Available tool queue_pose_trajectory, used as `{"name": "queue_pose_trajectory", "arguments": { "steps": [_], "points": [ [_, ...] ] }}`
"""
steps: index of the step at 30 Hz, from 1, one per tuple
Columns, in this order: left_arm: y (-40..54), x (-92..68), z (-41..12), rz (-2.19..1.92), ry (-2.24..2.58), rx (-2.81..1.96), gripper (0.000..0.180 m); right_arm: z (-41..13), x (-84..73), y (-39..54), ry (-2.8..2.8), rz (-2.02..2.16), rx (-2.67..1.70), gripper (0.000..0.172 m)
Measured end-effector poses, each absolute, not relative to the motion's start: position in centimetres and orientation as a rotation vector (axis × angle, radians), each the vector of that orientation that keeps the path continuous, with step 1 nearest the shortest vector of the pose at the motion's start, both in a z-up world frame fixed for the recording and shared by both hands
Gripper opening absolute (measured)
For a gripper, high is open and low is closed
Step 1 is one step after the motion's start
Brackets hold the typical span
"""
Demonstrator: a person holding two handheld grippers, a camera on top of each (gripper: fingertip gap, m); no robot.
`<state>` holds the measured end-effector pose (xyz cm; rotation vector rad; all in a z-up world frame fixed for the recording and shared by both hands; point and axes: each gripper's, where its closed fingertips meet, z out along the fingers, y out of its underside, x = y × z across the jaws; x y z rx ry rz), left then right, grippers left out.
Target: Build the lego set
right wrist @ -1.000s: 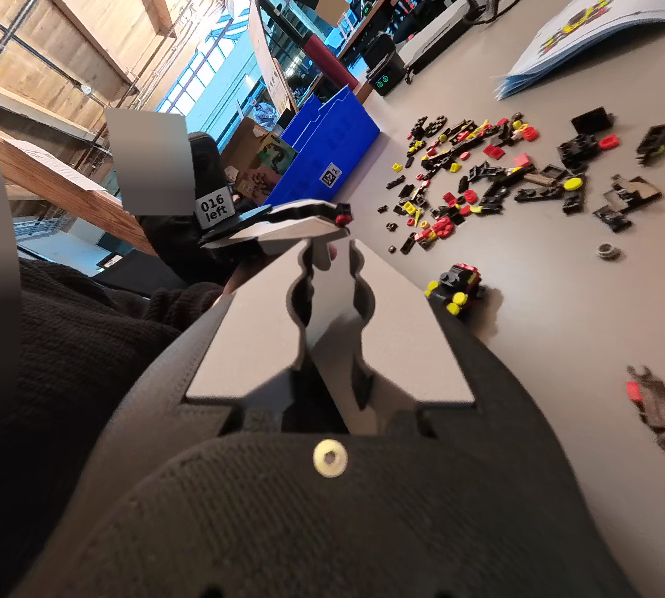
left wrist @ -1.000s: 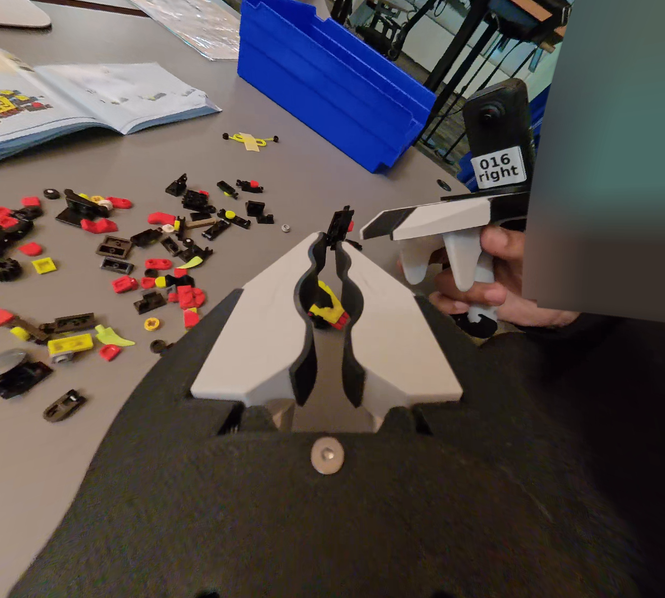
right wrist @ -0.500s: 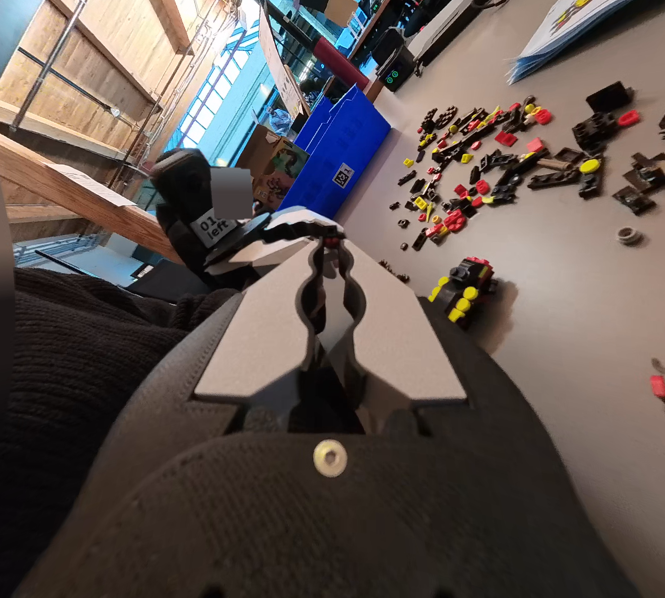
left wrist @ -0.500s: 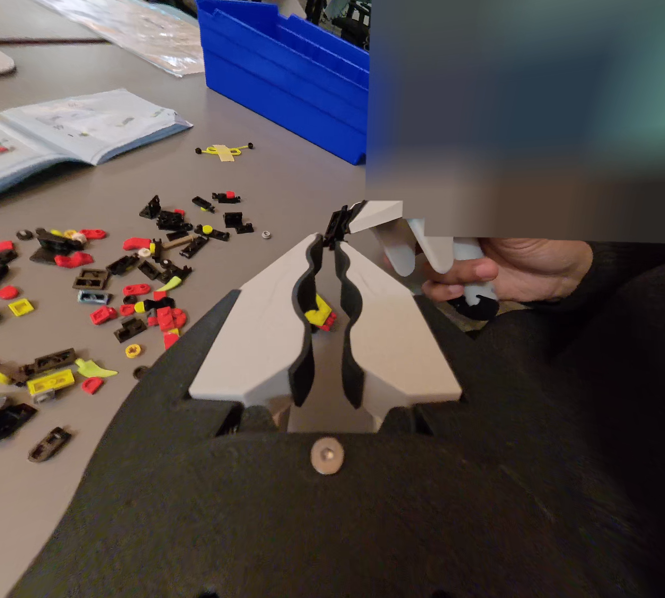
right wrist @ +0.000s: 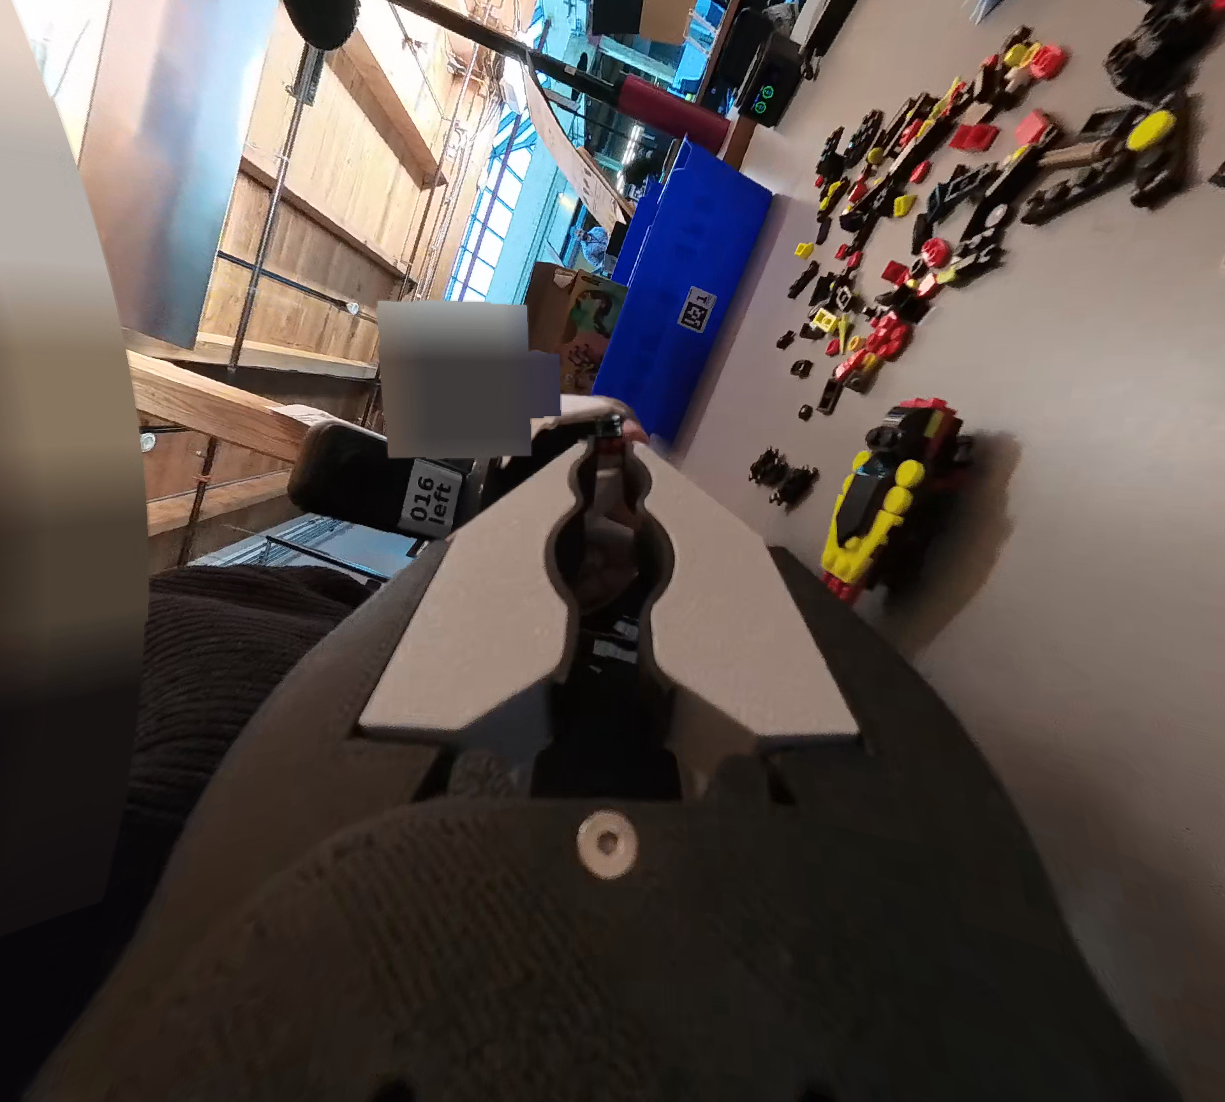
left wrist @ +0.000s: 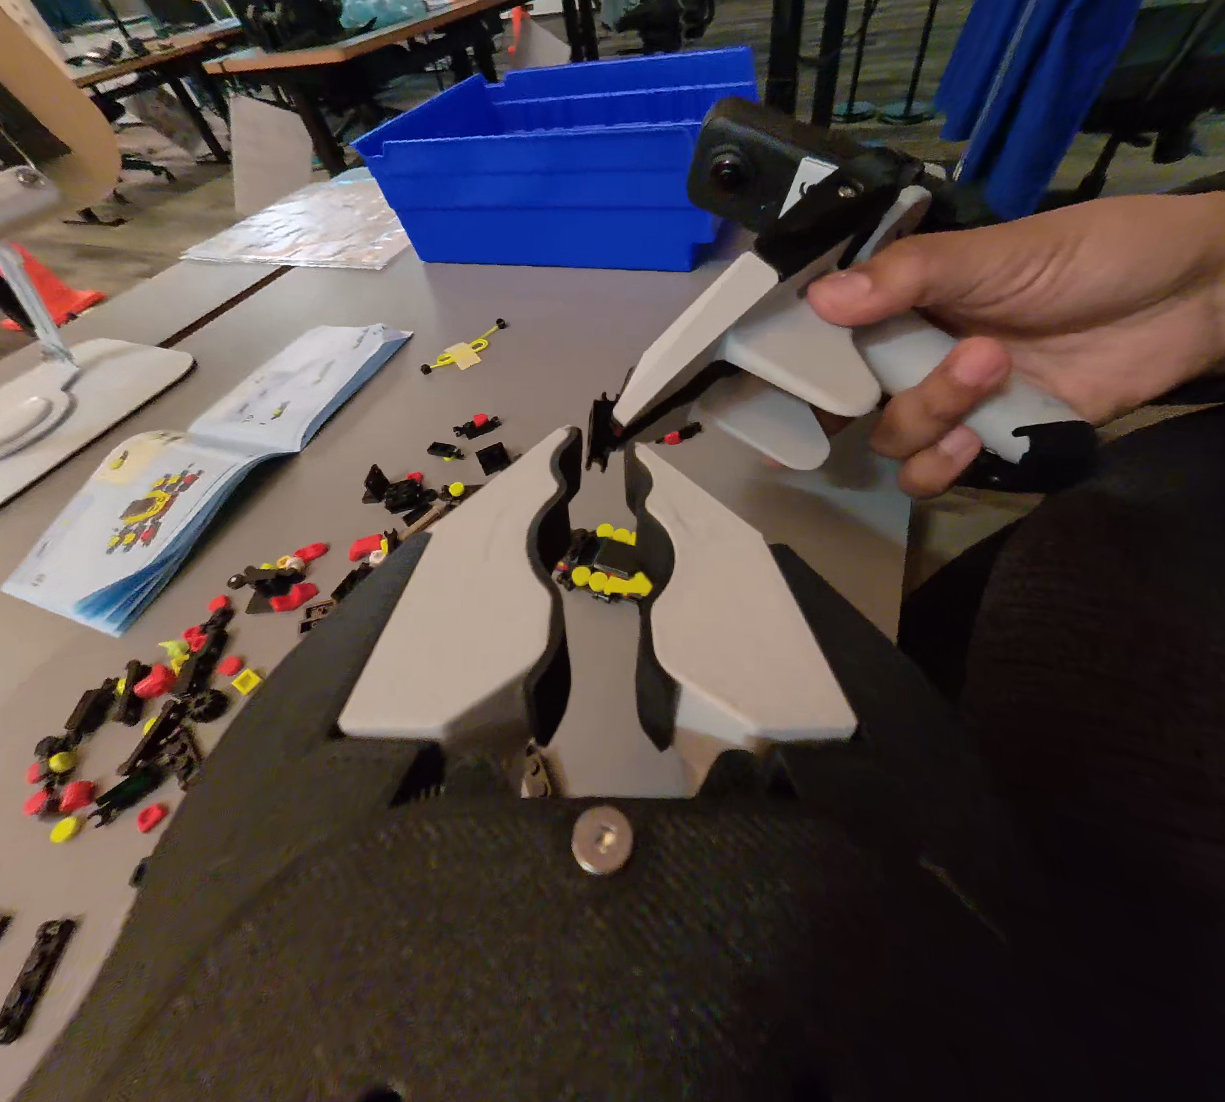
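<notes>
The left tool (left wrist: 604, 452) is seen with its fingertips spread a little. A small black toy piece (left wrist: 600, 432) stands between the fingertips, at the centre of the left wrist view. A gap shows between this piece and the right fingertip (left wrist: 640, 460); whether the left fingertip touches it cannot be told. The right tool (left wrist: 620, 422), gripped by a hand (left wrist: 1034, 301) entering from the right edge of the frame, is pressed together on that same black piece, pinching it at its tip. In the right wrist view the pinch is found just above centre, at the right tool (right wrist: 608, 440), where a dark piece with a red part is clamped between nearly closed tips.

Below the left tool's fingers a partly built toy car (left wrist: 606, 566) in black, yellow and red is seen on the grey counter (left wrist: 563, 308). Loose black, red and yellow bricks (left wrist: 172, 705) are scattered over the lower left of the frame. An open instruction booklet (left wrist: 219, 447) lies at mid left. A blue bin (left wrist: 563, 182) stands at upper centre, at the far edge of the counter.
</notes>
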<state>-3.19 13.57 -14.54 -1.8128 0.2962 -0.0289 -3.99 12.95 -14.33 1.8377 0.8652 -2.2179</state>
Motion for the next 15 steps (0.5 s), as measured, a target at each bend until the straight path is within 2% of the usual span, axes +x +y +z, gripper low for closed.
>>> {"name": "queue_pose_trajectory", "arguments": {
  "steps": [15],
  "points": [
    [13.46, -2.96, -14.83, -0.11, 0.255, -1.898, 0.005, -14.57, -3.44, 12.72, 1.032, -2.152, 1.836, 0.005]
  ]
}}
